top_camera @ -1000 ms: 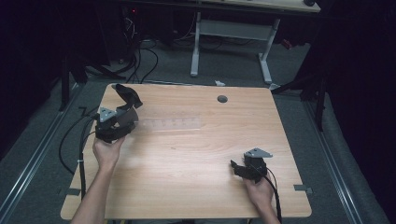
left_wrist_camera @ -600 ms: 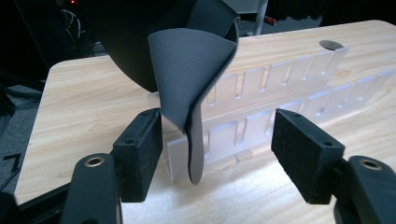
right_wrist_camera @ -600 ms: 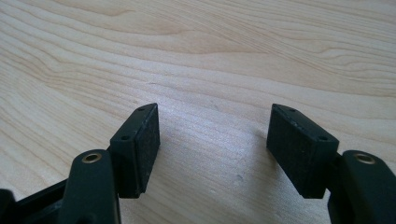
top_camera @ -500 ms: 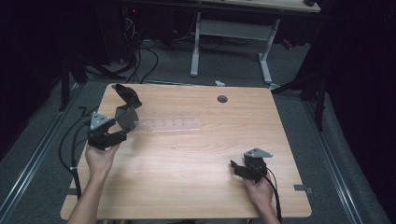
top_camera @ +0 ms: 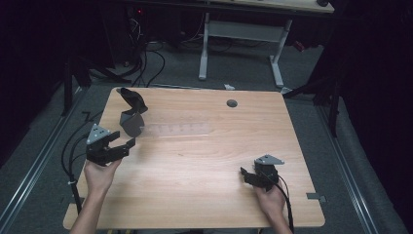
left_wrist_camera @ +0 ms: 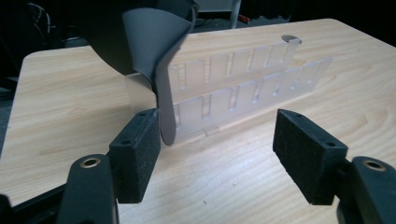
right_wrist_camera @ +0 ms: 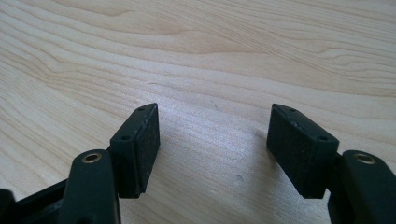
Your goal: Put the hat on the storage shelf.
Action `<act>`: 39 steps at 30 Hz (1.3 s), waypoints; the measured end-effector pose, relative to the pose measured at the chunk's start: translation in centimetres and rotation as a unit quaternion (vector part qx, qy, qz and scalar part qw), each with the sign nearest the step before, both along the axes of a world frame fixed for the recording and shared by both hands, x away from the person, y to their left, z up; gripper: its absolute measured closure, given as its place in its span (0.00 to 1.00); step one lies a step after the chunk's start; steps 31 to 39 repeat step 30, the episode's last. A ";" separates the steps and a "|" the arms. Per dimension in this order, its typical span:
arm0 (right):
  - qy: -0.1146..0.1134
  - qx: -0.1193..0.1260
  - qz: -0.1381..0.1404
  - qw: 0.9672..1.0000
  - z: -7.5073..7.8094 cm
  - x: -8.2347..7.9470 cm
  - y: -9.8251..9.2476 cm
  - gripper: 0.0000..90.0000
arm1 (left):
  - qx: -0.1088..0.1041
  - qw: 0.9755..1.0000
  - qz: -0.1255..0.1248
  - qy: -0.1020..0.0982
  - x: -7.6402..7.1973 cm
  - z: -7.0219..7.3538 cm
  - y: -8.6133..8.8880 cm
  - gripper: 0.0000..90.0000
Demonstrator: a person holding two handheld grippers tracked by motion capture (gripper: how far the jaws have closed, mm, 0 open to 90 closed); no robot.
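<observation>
The open, empty left gripper (top_camera: 118,146) sits just near-left of the clear tray (top_camera: 178,129), apparently long axis left-right, nearer than the open right gripper (top_camera: 249,175).

Tabletop (top_camera: 204,161): pale wood with flowing brown grain lines, pierced by one dark round hole (top_camera: 232,103). Rack (left_wrist_camera: 243,88): translucent, frosted white, patterned with two rows of repeating slots. Funnel-like piece (top_camera: 132,111): matte grey cone, black upper part. Left gripper (top_camera: 113,145) and right gripper (top_camera: 249,176): black, each topped by a grey three-cornered plate; pads black, finely textured. Floor (top_camera: 243,73): dull grey.
</observation>
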State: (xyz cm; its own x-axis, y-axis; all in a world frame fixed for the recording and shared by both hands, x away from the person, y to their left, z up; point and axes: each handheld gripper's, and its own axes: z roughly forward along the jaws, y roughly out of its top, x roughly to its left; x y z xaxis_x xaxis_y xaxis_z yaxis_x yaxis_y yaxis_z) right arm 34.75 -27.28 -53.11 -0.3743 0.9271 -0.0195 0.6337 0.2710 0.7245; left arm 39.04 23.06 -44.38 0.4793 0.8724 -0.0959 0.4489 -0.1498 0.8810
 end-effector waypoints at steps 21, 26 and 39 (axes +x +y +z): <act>0.000 0.000 0.000 1.000 0.0 0.0 0.0 0.39 | 0.058 0.993 -0.042 0.089 -2.0 -8.0 -4.8 0.37; 0.000 0.000 0.000 1.000 0.0 0.0 0.0 0.39 | 0.099 0.991 -0.039 0.086 -1.7 -9.3 -6.0 0.33; 0.000 0.001 -0.001 1.000 0.0 0.0 0.0 0.39 | 0.098 0.991 -0.032 0.087 -1.7 -9.3 -6.1 0.32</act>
